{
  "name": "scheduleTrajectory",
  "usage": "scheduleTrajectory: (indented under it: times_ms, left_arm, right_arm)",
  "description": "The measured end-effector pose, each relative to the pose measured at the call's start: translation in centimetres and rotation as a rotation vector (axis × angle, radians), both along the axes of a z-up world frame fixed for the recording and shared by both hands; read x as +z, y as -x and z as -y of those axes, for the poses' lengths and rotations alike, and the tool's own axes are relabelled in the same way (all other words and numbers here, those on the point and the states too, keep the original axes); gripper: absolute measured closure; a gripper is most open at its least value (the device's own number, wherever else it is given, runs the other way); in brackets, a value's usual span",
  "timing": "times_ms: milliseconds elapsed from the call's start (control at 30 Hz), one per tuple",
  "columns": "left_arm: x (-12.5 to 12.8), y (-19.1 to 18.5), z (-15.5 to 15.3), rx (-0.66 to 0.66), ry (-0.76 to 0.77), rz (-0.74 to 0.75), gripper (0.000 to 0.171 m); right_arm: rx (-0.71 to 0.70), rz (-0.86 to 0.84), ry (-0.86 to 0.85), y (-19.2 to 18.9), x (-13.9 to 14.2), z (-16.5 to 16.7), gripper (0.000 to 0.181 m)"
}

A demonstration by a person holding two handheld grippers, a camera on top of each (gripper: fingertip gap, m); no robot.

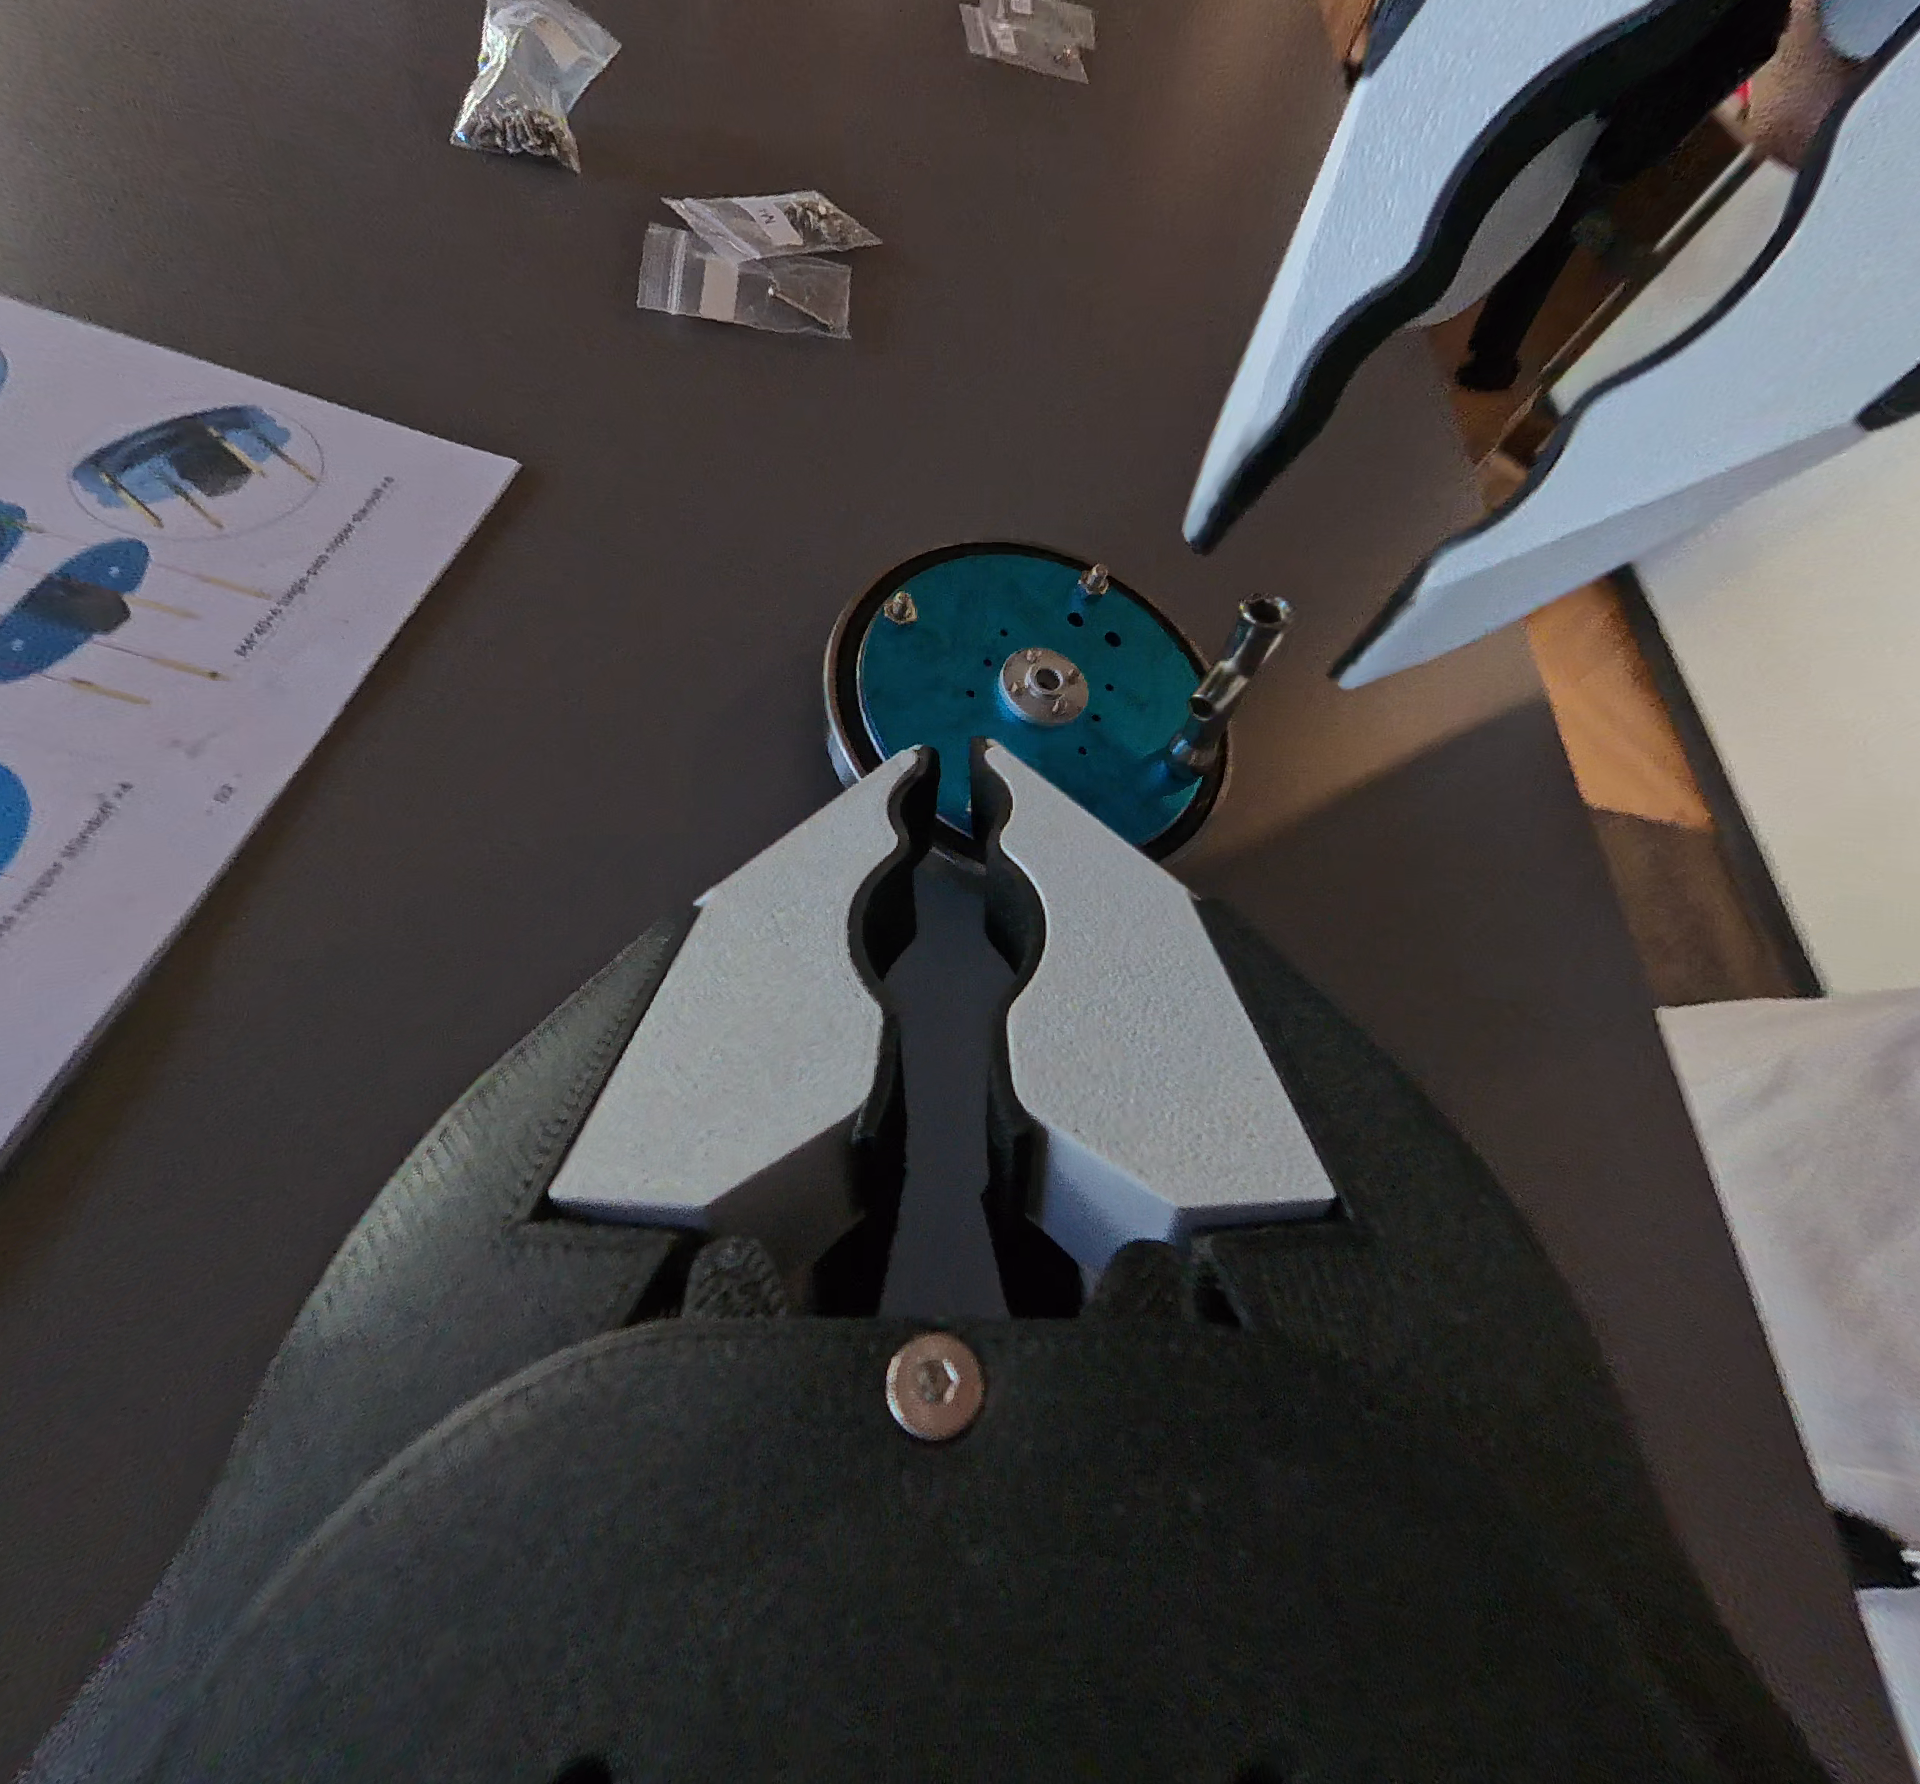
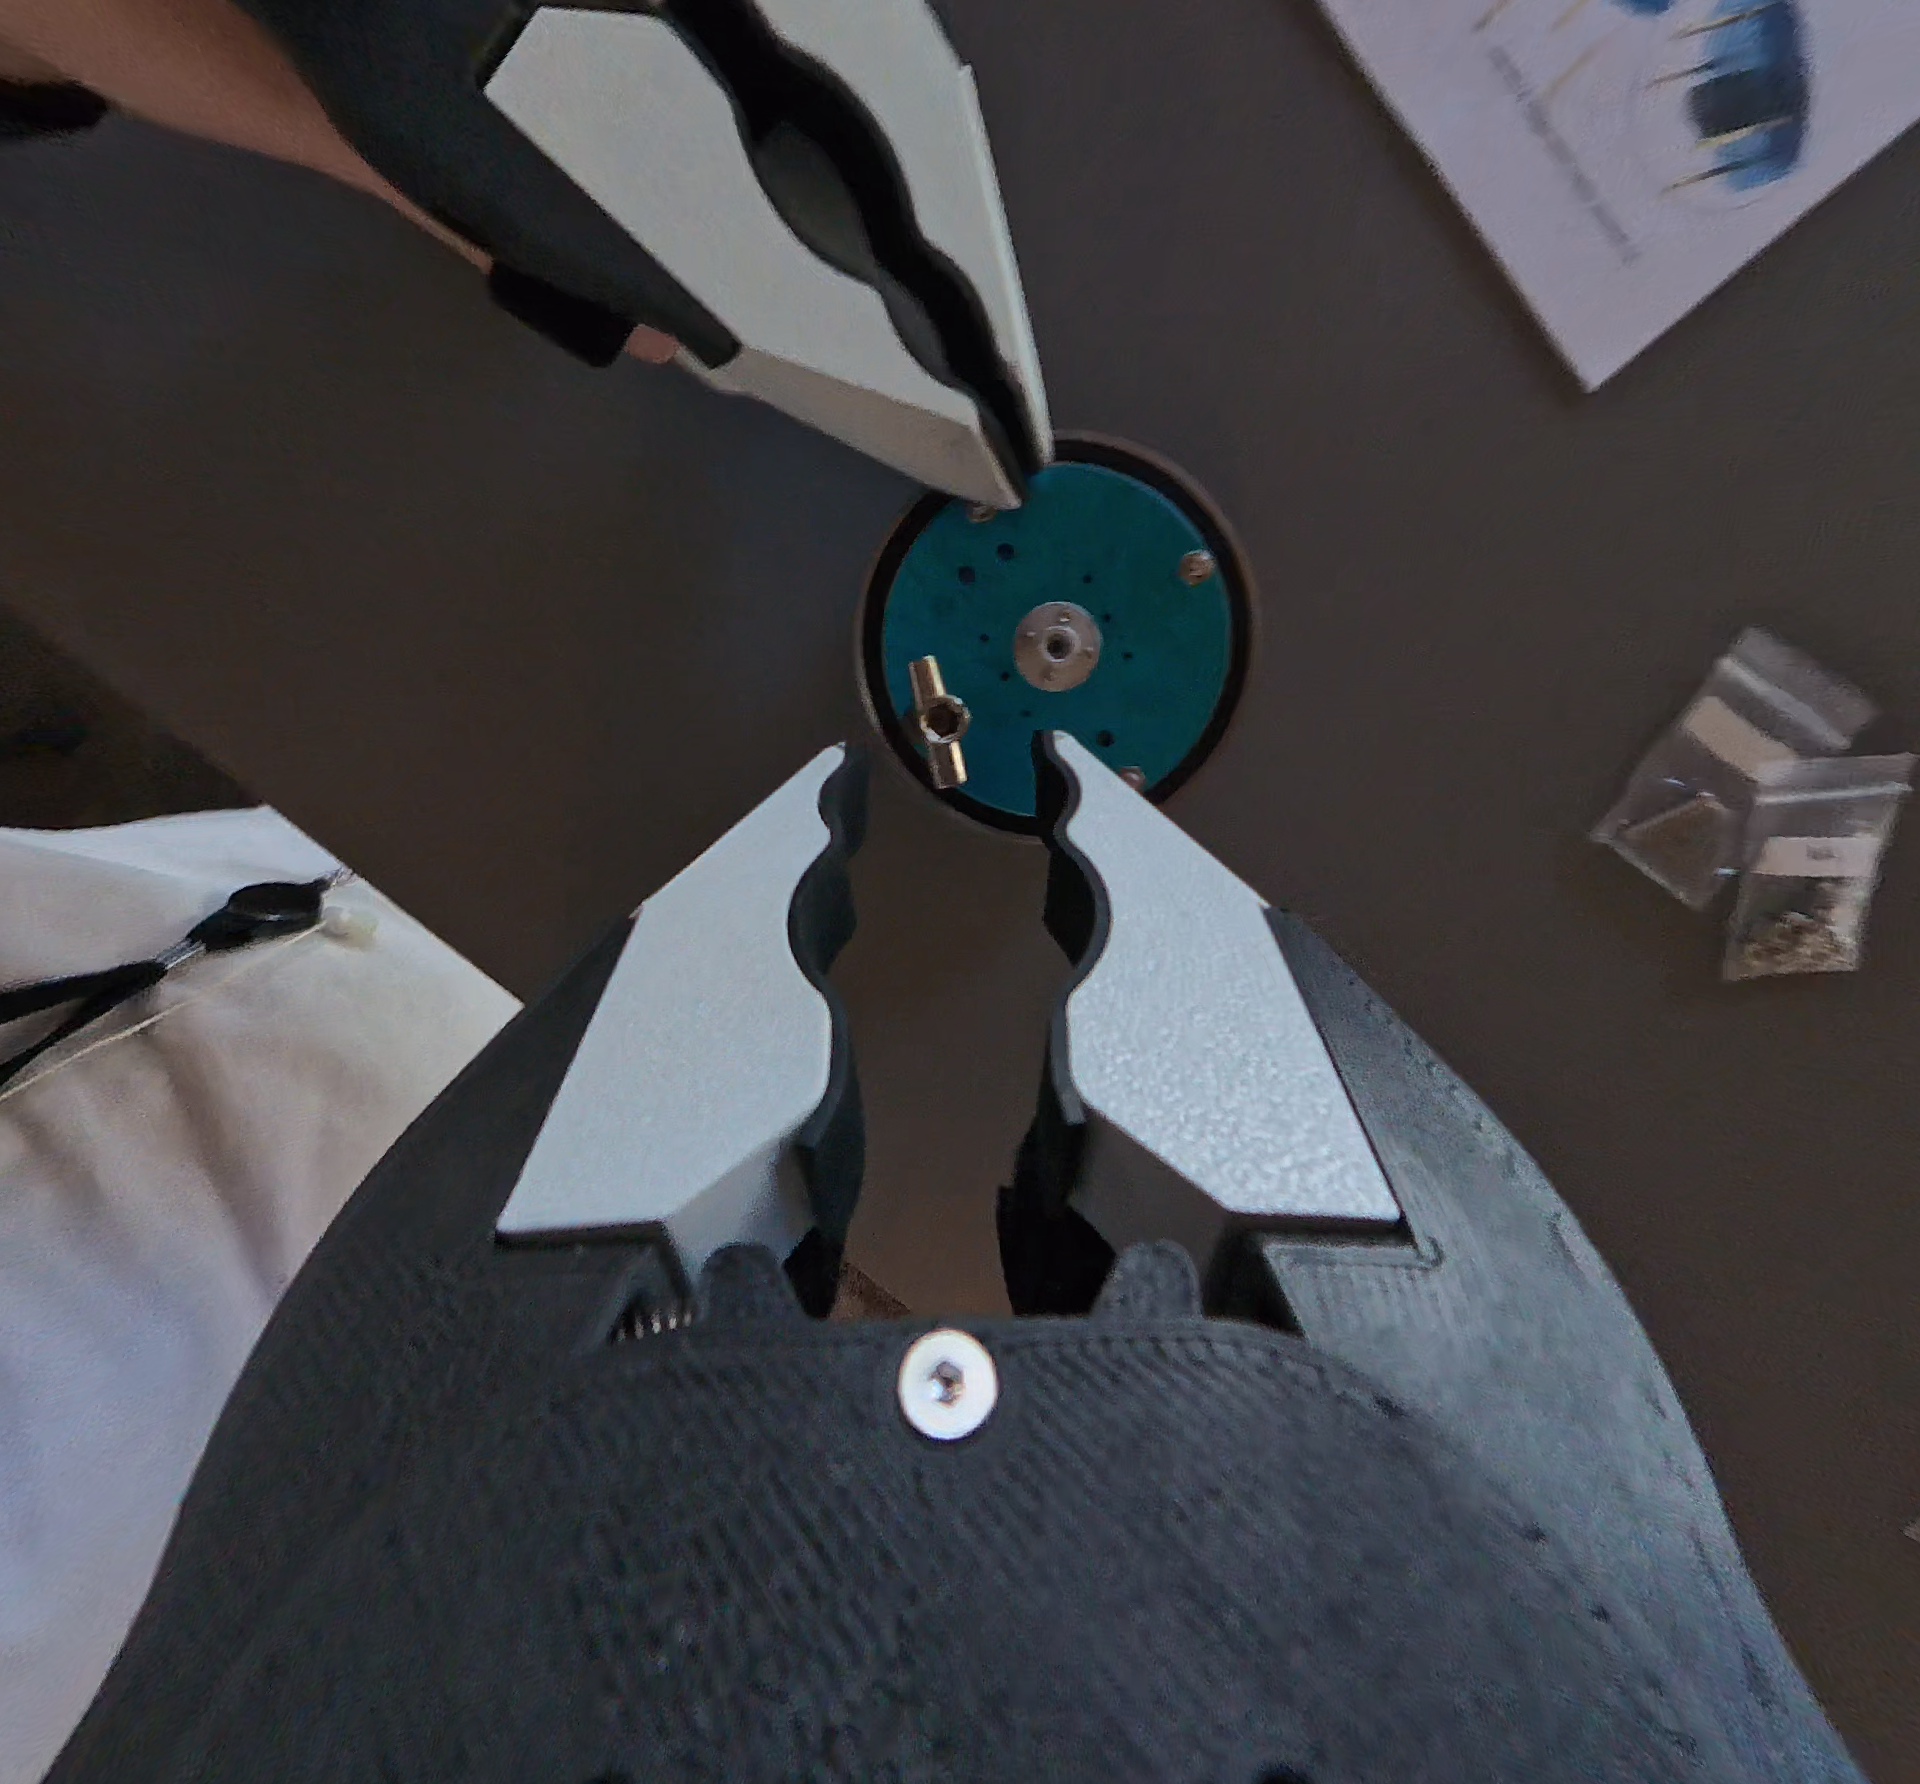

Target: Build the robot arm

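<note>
Bench: dark brown matt bench [image 1: 312,1163], carrying everything.
Printed sheet: white instruction sheet with blue drawings [image 1: 197,612], flat at the bench's left side, face up — probably for reference.
Left tool: grey-fingered left tool [image 1: 951,758], fingers narrowed nearly together, tips pinching or pressing the near rim of the disc, apparently to steady it; whether it truly clamps the rim cannot be told.
Right tool: right tool [image 2: 945,747], fingers spread wide, holding nothing, poised around the small wrench.
Disc: round teal plate in a dark ring [image 2: 1081,591], flat on the bench between both tools, a metal hub at its centre.
Bags: small clear plastic bags of hardware [image 1: 748,264], lying well apart beyond the disc.
Wrench: small metal socket wrench [image 2: 938,721] — standing on a stud at the disc's edge.
</note>
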State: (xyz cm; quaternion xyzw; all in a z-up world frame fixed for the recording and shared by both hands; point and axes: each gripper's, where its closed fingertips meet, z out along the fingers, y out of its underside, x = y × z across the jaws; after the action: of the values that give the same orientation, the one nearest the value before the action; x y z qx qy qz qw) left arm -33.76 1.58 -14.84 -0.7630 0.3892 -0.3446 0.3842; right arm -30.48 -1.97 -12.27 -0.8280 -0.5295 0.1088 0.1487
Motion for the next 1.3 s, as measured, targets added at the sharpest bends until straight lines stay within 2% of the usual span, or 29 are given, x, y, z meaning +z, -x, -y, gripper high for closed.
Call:
scheduleTrajectory:
  times_ms: [133, 200, 333, 600, 733, 933, 1133, 1300]
  left_arm:
    - [-0.2, 0.0, 0.1, -0.036, -0.045, -0.043, 0.167]
    - [-0.2, -0.2, 0.4, -0.049, -0.037, -0.035, 0.168]
    - [-0.4, -0.3, 0.6, -0.067, -0.058, -0.05, 0.17]
    - [-0.4, -0.3, 0.8, -0.095, -0.038, -0.027, 0.17]
    - [0.7, -0.1, 0.5, -0.094, -0.009, 0.055, 0.168]
    - [0.0, -0.4, 1.4, -0.164, -0.02, 0.004, 0.171]
    - [-0.1, -0.3, 1.2, -0.149, -0.097, -0.044, 0.171]
    - [0.1, -0.1, 0.8, -0.12, -0.153, -0.055, 0.162]
  right_arm:
    - [0.026, 0.072, -0.002, 0.1, -1.4, 0.1, 0.154]
    - [0.033, 0.05, 0.041, 0.6, -1.8, 0.7, 0.166]
    - [0.021, 0.042, 0.043, 0.5, -2.0, 0.6, 0.173]
    - [0.01, 0.047, 0.034, 0.5, -2.1, 0.6, 0.173]
    - [0.02, 0.088, 0.027, 0.7, -2.2, 0.6, 0.173]
    - [0.011, 0.112, 0.042, 0.7, -2.2, 0.6, 0.173]
    - [0.005, 0.129, 0.032, 0.6, -2.3, 0.6, 0.173]
    - [-0.001, 0.13, 0.038, 0.6, -2.3, 0.6, 0.173]
